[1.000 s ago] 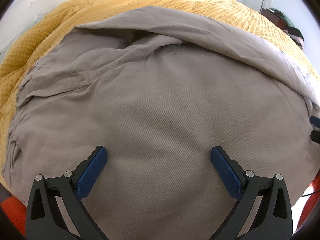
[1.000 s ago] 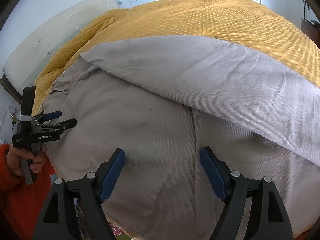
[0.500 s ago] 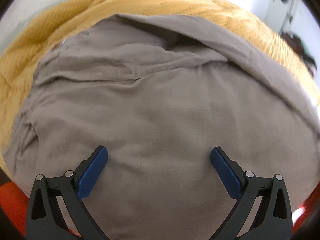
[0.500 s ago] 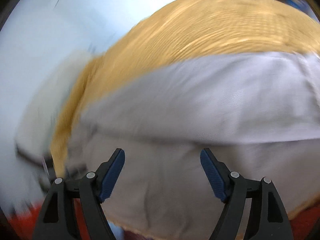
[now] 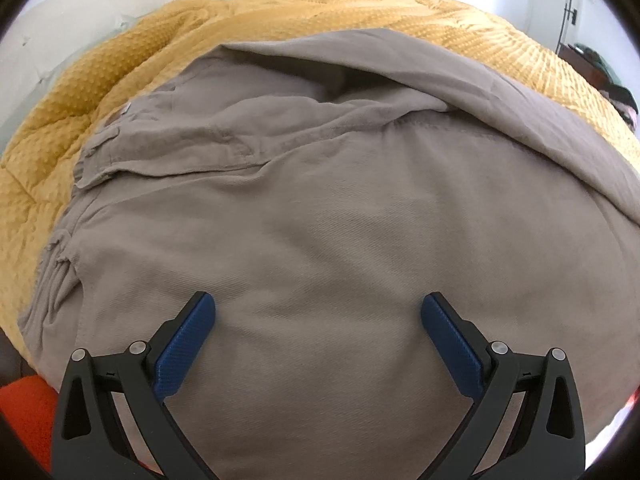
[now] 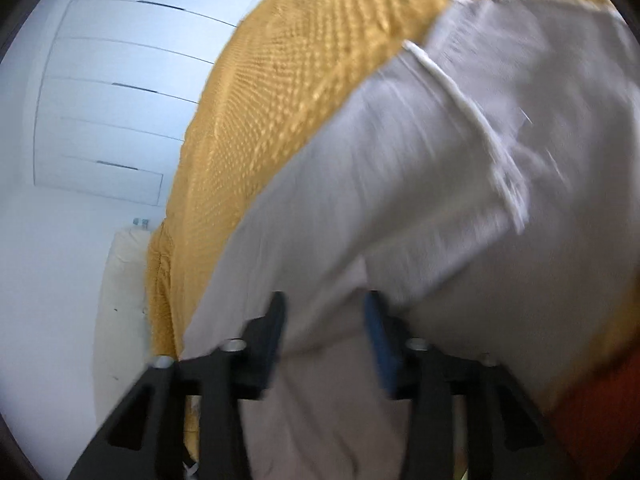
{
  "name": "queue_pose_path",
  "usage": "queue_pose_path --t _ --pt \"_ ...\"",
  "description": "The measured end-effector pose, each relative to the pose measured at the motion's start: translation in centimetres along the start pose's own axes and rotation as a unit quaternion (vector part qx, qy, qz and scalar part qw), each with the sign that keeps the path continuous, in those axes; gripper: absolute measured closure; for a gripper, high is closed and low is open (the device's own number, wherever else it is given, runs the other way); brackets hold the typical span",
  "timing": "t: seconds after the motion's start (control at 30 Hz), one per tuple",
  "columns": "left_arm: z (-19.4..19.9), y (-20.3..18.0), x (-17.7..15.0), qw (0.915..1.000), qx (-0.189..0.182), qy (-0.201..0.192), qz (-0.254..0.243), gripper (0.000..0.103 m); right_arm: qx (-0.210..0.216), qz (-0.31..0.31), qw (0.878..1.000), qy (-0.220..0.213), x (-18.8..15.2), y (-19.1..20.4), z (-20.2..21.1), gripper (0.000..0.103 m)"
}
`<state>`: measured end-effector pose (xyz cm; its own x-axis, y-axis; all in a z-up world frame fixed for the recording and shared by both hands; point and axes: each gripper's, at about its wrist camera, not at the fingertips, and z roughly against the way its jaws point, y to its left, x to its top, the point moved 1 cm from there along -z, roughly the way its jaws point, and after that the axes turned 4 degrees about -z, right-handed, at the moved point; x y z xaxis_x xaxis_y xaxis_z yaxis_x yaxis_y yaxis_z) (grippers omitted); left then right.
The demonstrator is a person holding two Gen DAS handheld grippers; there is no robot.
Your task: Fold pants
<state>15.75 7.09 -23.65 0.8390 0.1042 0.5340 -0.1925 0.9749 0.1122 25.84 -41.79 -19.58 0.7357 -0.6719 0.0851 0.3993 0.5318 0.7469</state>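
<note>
My left tongs (image 5: 318, 308) sit spread wide with nothing between the blue pads (image 5: 185, 344), poised just over the broad flat panel of the grey-brown pants (image 5: 320, 240). My right tongs (image 6: 325, 312) have their fingers drawn partway in with pants (image 6: 420, 208) cloth lying between them, but that view is smeared with blur and I cannot tell whether they actually pinch the fabric. The pants are spread on the bed, over a mustard-yellow textured blanket (image 5: 120, 80). Beyond my left tongs, wrinkled seams bunch to the left, and a long fold of the same cloth drapes diagonally across the far side. In the right view a pale hem edge (image 6: 472, 120) shows on the cloth, with the blanket (image 6: 300, 72) beyond. Farthest off are a cream pillow (image 5: 80, 20) and white panelled doors (image 6: 112, 100).
</note>
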Motion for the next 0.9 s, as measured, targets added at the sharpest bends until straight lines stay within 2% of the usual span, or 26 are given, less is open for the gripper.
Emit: queue_pose_path --t 0.03,0.1,0.17,0.33,0.4,0.43,0.53,0.6,0.63,0.7,0.8,0.83,0.9 --pt "-0.1 0.0 0.1 1.0000 0.001 0.000 0.000 0.000 0.008 -0.008 1.000 0.005 -0.4 -0.1 0.3 0.042" --pt "-0.2 -0.2 0.1 1.0000 0.007 -0.002 0.001 0.000 0.019 -0.010 1.000 0.021 -1.2 -0.3 0.1 0.042" --pt "-0.2 -0.3 0.1 0.9999 0.013 -0.004 0.003 0.000 0.007 -0.004 1.000 0.030 -0.9 -0.5 -0.9 0.042" --pt "-0.2 -0.4 0.1 0.9999 0.016 -0.003 0.004 0.000 -0.013 -0.003 1.000 -0.012 1.6 -0.4 -2.6 0.045" --pt "-0.2 -0.4 0.2 0.9999 0.013 0.000 0.003 0.000 -0.027 0.024 0.999 -0.026 2.2 0.4 -2.8 0.086" --pt "-0.1 -0.2 0.4 0.9999 0.011 0.005 0.002 0.000 -0.042 0.048 0.997 -0.034 2.3 1.1 -2.6 0.098" --pt "0.6 0.9 2.2 0.9979 -0.019 0.061 0.011 0.001 0.020 0.078 0.995 -0.051 2.5 4.0 0.1 0.098" --pt "2.4 2.8 4.2 0.9958 -0.066 0.039 0.051 0.001 0.050 0.147 0.986 -0.066 2.1 7.2 2.9 0.098" --pt "3.2 4.1 5.5 0.9927 -0.089 0.022 0.077 0.001 0.059 0.180 0.979 -0.072 1.7 8.6 4.2 0.098" --pt "3.7 6.5 8.3 0.9802 -0.146 0.008 0.134 0.001 0.079 0.218 0.970 -0.073 1.1 10.6 5.9 0.098" --pt "2.2 9.0 12.1 0.9536 -0.223 0.014 0.201 0.001 0.116 0.260 0.957 -0.061 -0.1 12.8 8.1 0.098" --pt "1.3 9.4 13.2 0.9468 -0.236 0.021 0.218 0.001 0.124 0.275 0.952 -0.060 -0.6 13.1 8.9 0.098" --pt "-0.5 9.8 14.9 0.9411 -0.243 0.037 0.232 0.001 0.136 0.306 0.941 -0.058 -1.9 14.0 10.2 0.098"
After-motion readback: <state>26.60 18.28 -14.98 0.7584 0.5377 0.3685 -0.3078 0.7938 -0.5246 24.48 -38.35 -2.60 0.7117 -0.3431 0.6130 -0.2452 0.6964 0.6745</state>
